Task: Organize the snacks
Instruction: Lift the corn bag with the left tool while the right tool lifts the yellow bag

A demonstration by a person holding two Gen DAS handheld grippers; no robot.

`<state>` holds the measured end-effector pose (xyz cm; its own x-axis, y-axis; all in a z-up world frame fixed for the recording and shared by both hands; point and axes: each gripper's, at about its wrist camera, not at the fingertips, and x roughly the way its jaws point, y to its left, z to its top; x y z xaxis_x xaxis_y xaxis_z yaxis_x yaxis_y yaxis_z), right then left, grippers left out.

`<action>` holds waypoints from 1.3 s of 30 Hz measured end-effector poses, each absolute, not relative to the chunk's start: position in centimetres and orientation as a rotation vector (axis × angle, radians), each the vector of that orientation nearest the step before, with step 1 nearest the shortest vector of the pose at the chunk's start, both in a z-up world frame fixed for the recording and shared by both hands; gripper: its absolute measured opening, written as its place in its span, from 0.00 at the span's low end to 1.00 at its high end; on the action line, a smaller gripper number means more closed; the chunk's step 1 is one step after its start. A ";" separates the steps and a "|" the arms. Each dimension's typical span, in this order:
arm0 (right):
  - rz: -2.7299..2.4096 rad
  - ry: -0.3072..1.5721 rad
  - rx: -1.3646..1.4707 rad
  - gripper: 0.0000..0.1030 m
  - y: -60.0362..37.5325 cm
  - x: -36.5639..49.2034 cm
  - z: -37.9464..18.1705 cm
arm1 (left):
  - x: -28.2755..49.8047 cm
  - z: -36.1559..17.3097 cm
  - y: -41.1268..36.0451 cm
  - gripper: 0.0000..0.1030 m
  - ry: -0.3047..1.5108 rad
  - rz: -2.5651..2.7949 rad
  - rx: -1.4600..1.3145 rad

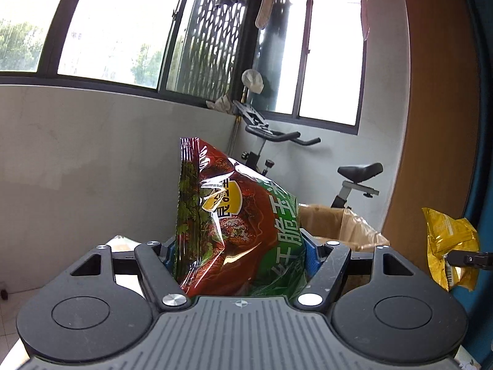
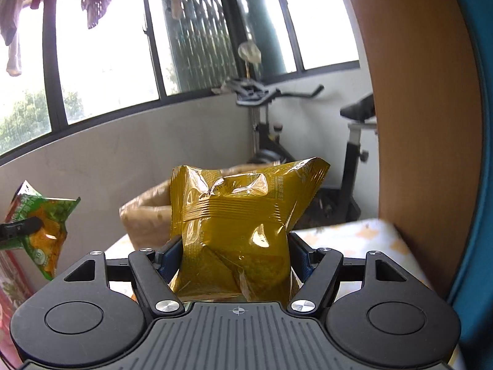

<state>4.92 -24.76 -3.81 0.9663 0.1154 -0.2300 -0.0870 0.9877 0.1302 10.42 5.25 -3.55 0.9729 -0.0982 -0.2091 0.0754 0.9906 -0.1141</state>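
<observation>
My left gripper (image 1: pixel 238 254) is shut on a red and green snack bag (image 1: pixel 237 219) and holds it upright in the air. My right gripper (image 2: pixel 235 254) is shut on a yellow snack bag (image 2: pixel 240 225), also held up. The yellow bag shows at the right edge of the left wrist view (image 1: pixel 446 243), and the red and green bag shows at the left edge of the right wrist view (image 2: pixel 43 231). An open brown cardboard box (image 1: pixel 342 228) stands just beyond both bags; it also shows in the right wrist view (image 2: pixel 144 215).
An exercise bike (image 1: pixel 348 182) stands behind the box by the windowed grey wall. A tall brown wooden panel (image 2: pixel 425 123) and a blue surface rise at the right. A patterned tabletop (image 2: pixel 354 240) lies below the grippers. Laundry hangs overhead.
</observation>
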 end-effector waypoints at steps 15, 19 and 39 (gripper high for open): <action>0.150 0.215 0.040 0.65 -22.6 15.3 -3.1 | 18.0 -3.1 4.0 0.72 0.250 -0.121 -0.124; 0.158 0.210 0.022 0.65 -22.0 18.3 -2.8 | 20.6 -2.7 3.4 0.72 0.257 -0.133 -0.114; 0.124 0.420 0.084 0.70 -20.1 30.7 -6.2 | 30.3 -6.7 0.2 0.79 0.427 -0.166 -0.031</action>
<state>30.67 -20.05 -6.22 0.9058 0.1373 -0.4009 -0.1026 0.9890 0.1068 30.32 0.16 -6.72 0.8967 -0.1671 -0.4100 0.1539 0.9859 -0.0651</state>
